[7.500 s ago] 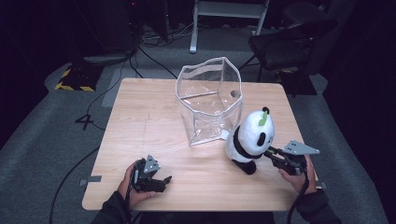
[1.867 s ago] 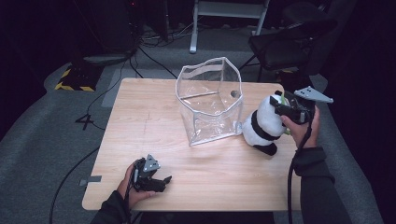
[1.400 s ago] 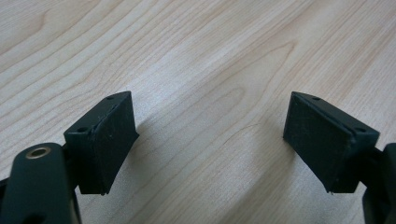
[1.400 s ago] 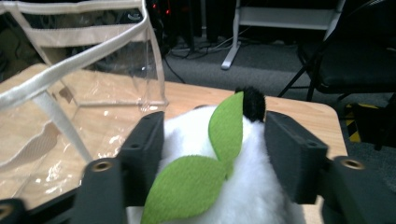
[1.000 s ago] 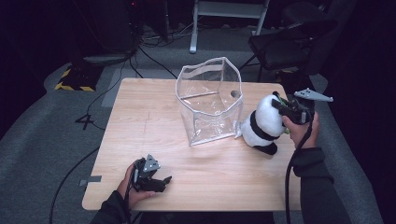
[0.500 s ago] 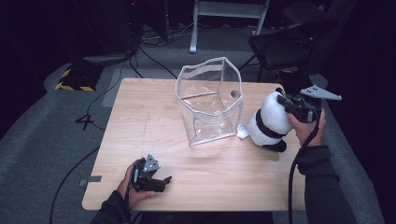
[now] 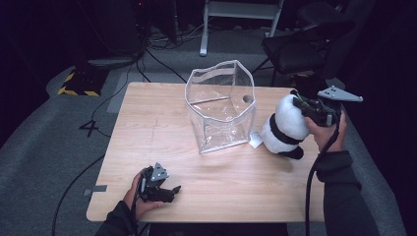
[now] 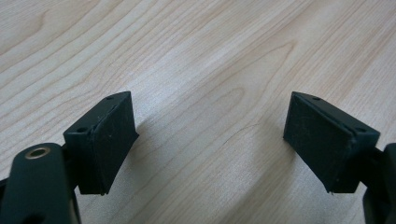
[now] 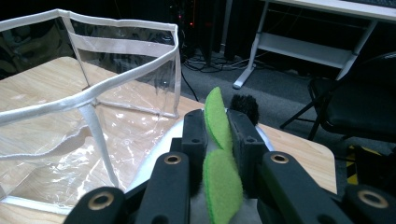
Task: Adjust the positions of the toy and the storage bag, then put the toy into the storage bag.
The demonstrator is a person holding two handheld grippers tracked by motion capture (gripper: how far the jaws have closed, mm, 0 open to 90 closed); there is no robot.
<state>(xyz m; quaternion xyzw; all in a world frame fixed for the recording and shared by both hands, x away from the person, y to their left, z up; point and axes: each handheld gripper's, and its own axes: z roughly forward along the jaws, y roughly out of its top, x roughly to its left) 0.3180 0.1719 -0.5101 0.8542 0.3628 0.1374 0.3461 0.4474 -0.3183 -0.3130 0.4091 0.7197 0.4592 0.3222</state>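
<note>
Gripping the panda toy (image 7: 284,127) by its green leaf (image 9: 215,122), my right gripper (image 7: 309,107) holds it right of the clear bag (image 7: 220,105); I lift higher to clear the rim. My left gripper (image 8: 210,140) rests open.

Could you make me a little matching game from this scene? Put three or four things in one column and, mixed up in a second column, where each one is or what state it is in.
Things:
1. panda toy
2. clear bag
3. left gripper
4. right gripper

States:
A. stands empty and open-topped mid-table
B. jaws apart over bare wood
C. clamped on a green leaf
D. held by its leaf beside the bag, at the table's right edge

Pairs: 1-D, 2-A, 3-B, 4-C
</note>
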